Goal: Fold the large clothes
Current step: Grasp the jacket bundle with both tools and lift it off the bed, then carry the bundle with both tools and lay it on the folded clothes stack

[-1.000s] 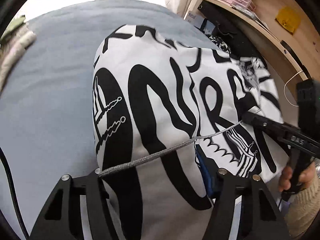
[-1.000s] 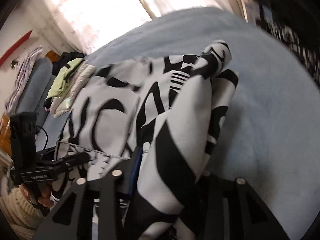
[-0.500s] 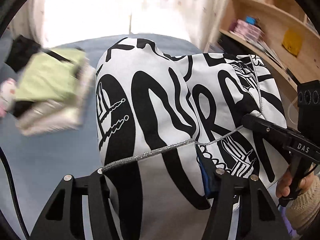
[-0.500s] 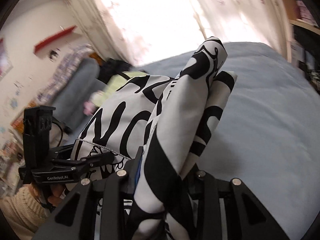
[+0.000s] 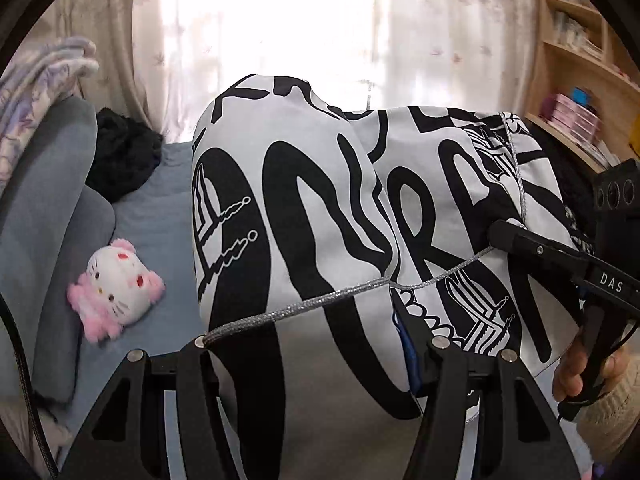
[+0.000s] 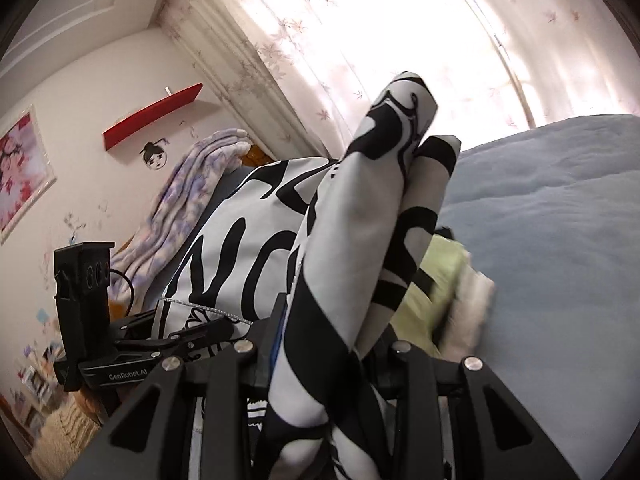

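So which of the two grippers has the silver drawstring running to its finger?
The left gripper: the silver drawstring ends at its left fingertip. The right gripper clamps only bunched garment.

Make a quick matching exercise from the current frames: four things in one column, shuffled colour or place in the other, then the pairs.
Things:
1. printed fabric garment
2. plush cat toy
3. curved wall shelf
4. folded cloth pile

Descriptions:
A. red, mounted on the wall
B. white and pink, lying on the blue bed cover
C. pale green, on the bed behind the garment
D. black and white, clamped in both the left gripper and right gripper

Pairs: 1-D, 2-B, 3-A, 4-C
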Tool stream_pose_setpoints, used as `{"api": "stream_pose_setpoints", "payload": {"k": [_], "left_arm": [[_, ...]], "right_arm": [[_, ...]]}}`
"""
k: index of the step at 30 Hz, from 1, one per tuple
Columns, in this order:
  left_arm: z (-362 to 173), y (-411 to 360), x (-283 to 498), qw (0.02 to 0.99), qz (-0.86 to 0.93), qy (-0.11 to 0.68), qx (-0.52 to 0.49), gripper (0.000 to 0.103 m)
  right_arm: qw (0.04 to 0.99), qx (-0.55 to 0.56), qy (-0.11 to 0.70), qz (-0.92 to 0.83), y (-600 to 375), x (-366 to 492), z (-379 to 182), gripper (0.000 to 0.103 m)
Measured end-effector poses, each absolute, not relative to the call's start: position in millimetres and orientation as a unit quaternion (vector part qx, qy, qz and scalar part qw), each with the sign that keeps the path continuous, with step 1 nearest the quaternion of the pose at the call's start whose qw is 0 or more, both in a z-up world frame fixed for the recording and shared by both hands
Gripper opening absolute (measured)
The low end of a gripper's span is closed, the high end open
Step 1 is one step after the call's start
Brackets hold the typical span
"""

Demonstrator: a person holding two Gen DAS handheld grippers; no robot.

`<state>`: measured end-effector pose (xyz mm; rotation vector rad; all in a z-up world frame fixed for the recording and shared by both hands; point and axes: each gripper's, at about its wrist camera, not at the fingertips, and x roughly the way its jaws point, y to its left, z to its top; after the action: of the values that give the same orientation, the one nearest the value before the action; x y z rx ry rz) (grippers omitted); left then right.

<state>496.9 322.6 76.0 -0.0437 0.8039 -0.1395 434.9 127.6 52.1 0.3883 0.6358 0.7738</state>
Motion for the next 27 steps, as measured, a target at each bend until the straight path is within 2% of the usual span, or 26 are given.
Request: {"api": "stream_pose_setpoints", "payload": {"k": [6, 8, 9, 10, 11, 12, 16, 18, 23, 26, 27], "left_arm": [[7, 376, 595, 0.898, -0.072, 0.432, -0.048, 0.059], [-36, 392, 620, 0.885, -0.062, 0.457, -0.067, 0.063], [-52, 403, 613, 0.882, -0.059, 0.459, -0.086, 0.072], [-67, 417, 617, 0.88, -0.069, 0.454, -0.124, 0.081], [-78, 425, 617, 0.874, -0.08, 0.452, -0.158, 0.084], [-89, 433, 619, 0.867, -0.093, 0.453, -0.188, 0.085], [-98, 431, 615, 0.881, -0.091, 0.436, -0.162, 0.091], [-98, 438, 618, 0.883, -0.081, 0.432, -0.165, 0.092], [-56, 434, 587, 0.91, -0.007, 0.395, -0.129, 0.089], [-25, 427, 565, 0.935, 0.045, 0.335, -0.111, 0.075], [-19, 422, 563, 0.938, 0.051, 0.327, -0.106, 0.065]], "right_arm": [[0.849, 0.21, 0.329, 0.356, 176, 520, -18, 0.031], [0.847, 0.215, 0.352, 0.336, 174, 537, -58, 0.031], [0.852, 0.214, 0.357, 0.318, 172, 542, -75, 0.032], [0.853, 0.216, 0.364, 0.305, 168, 547, -87, 0.035], [0.846, 0.222, 0.383, 0.297, 160, 556, -110, 0.049], [0.839, 0.227, 0.392, 0.302, 156, 560, -123, 0.054], [0.85, 0.195, 0.381, 0.308, 159, 550, -122, 0.058], [0.852, 0.179, 0.389, 0.3, 164, 547, -114, 0.064], [0.877, 0.129, 0.375, 0.27, 146, 524, -87, 0.064], [0.906, 0.093, 0.328, 0.25, 137, 501, -61, 0.064], [0.915, 0.084, 0.308, 0.246, 137, 494, -51, 0.064]]}}
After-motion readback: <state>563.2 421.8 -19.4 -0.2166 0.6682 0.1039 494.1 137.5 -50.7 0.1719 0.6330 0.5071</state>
